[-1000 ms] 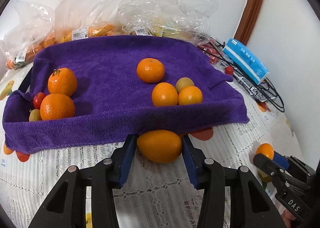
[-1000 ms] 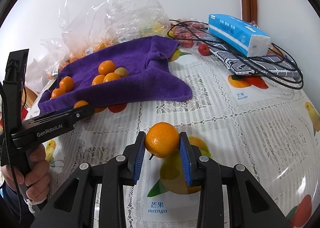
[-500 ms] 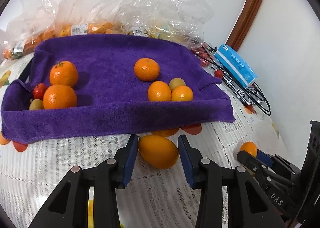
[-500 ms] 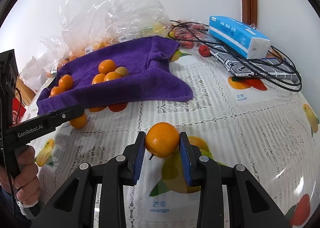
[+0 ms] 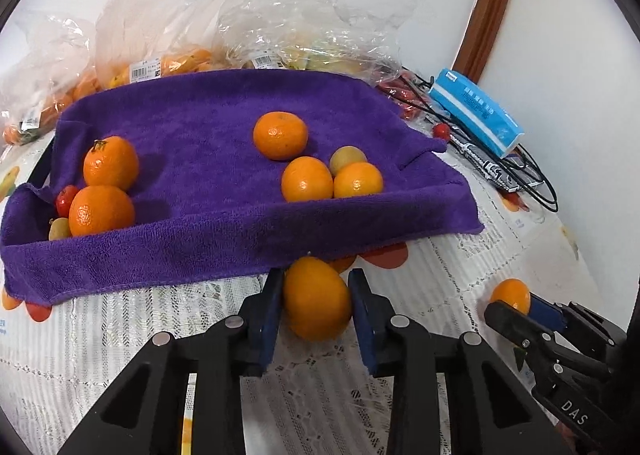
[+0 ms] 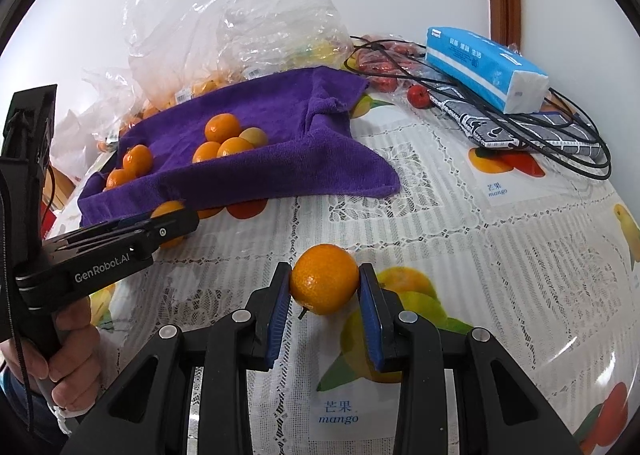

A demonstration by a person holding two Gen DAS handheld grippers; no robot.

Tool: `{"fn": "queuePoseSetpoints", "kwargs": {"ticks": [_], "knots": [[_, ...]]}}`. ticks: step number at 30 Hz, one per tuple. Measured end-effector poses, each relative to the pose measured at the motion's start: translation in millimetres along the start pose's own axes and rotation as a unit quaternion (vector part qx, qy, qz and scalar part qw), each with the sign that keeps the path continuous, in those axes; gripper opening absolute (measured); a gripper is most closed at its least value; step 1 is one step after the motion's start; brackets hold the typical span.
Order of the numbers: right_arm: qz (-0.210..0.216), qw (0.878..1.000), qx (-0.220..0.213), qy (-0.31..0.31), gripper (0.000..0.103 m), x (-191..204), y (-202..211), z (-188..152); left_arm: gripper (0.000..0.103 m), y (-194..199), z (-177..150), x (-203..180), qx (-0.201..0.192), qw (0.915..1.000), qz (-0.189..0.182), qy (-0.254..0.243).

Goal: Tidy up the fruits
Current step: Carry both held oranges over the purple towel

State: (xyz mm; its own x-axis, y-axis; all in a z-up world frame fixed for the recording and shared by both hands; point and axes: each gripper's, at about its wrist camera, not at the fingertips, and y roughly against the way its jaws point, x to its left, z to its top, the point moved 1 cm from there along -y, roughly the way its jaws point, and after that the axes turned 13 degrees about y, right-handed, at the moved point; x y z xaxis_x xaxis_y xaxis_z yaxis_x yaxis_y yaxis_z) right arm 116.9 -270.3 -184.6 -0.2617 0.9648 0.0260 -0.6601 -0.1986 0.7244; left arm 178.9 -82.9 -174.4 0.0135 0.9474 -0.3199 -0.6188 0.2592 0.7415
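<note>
Your left gripper (image 5: 316,305) grips a large, smooth orange citrus fruit (image 5: 317,298) between its blue-padded jaws, which press against both of its sides. It sits just in front of the near hem of the rumpled purple terry towel (image 5: 208,239), above the white lace tablecloth (image 5: 120,319) with its printed fruit pictures.

Your right gripper (image 6: 325,297) is closed on a round orange mandarin with a short stem (image 6: 324,284), both pads touching it, over a printed mango picture near the middle of the table, well apart from the towel. In the left wrist view that same mandarin peeks out at the far right, pinched in the right gripper's jaws.

On the towel, three small oranges (image 5: 308,184) and a yellowish-green fruit (image 5: 347,159) cluster toward its right part, touching or nearly touching. Toward its left end lie two more oranges (image 5: 110,162), a small red fruit (image 5: 65,199) and another yellowish one (image 5: 59,229), tucked against the raised fold.

Behind the towel's far edge stand crumpled clear plastic bags (image 5: 280,15) holding more fruit, with barcode labels. Off the towel's right corner lie a blue-and-white pack of tissues (image 6: 484,67), black cables (image 6: 568,143) over a patterned pouch, and a loose small red fruit (image 6: 418,96).
</note>
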Motion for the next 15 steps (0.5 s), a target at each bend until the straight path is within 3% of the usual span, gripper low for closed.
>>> {"fn": "queuePoseSetpoints", "kwargs": {"ticks": [15], "knots": [[-0.007, 1.0, -0.009, -0.002, 0.033, 0, 4, -1, 0.031, 19, 2, 15, -0.017, 0.9987, -0.027, 0.039]]}}
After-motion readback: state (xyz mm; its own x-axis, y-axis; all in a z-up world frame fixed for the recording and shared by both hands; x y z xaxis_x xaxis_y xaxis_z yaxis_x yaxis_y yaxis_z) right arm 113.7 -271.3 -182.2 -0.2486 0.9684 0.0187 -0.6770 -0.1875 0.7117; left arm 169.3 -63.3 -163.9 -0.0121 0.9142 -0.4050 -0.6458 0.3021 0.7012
